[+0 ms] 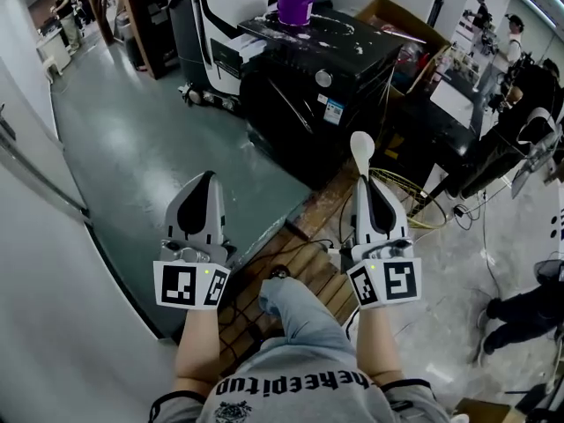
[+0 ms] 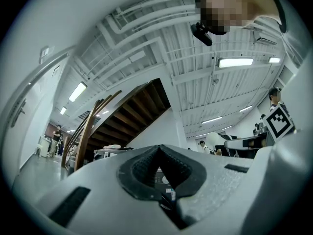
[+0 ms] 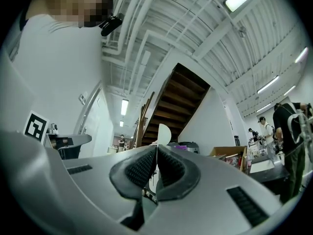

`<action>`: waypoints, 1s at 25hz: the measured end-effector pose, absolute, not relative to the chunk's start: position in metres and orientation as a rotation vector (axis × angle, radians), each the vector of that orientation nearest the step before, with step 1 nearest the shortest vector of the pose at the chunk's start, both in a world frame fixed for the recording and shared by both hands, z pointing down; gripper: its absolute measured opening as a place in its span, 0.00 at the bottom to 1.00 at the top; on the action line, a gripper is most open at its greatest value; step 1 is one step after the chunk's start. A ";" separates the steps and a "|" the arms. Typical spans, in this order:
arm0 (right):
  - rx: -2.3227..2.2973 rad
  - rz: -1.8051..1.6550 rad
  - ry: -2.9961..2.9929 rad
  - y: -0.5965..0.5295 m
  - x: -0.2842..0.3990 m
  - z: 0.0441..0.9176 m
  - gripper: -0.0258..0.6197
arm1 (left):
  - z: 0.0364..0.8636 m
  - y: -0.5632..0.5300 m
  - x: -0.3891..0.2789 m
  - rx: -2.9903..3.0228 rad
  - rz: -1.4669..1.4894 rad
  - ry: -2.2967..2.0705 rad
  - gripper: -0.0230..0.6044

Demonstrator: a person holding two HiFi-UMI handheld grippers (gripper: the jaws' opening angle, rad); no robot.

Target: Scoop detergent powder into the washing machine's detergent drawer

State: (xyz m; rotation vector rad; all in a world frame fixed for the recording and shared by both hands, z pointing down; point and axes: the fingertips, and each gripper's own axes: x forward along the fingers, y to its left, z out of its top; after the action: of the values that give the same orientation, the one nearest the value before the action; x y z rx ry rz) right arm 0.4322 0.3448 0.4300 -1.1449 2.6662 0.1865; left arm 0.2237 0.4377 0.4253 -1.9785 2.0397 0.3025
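My right gripper (image 1: pixel 367 181) is shut on the handle of a white plastic scoop (image 1: pixel 362 152), whose bowl sticks up past the jaw tips. The right gripper view shows the same scoop (image 3: pixel 164 133) rising edge-on above the closed jaws of the right gripper (image 3: pixel 156 149). My left gripper (image 1: pixel 208 178) is shut and holds nothing; its pads (image 2: pixel 146 166) meet in the left gripper view. A black washing machine (image 1: pixel 322 79) stands ahead, well beyond both grippers. On its top sits a purple tub (image 1: pixel 295 3). I cannot make out the detergent drawer.
Wooden slats (image 1: pixel 304 252) lie under my knee, with yellow and black cables (image 1: pixel 421 199) to the right. An open cardboard box (image 1: pixel 401 21) sits behind the machine. A white wall (image 1: pixel 35 236) closes the left side. People stand at benches at the far right (image 1: pixel 509 46).
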 end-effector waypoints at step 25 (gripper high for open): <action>-1.198 0.112 2.669 0.075 0.264 0.328 0.05 | 0.303 0.172 0.045 -1.984 0.287 2.047 0.04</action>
State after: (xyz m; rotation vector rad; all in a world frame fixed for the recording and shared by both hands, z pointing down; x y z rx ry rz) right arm 0.2637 0.0749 0.3280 -1.1976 2.6691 0.1116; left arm 0.0454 0.1717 0.3031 -1.9842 2.0471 0.2874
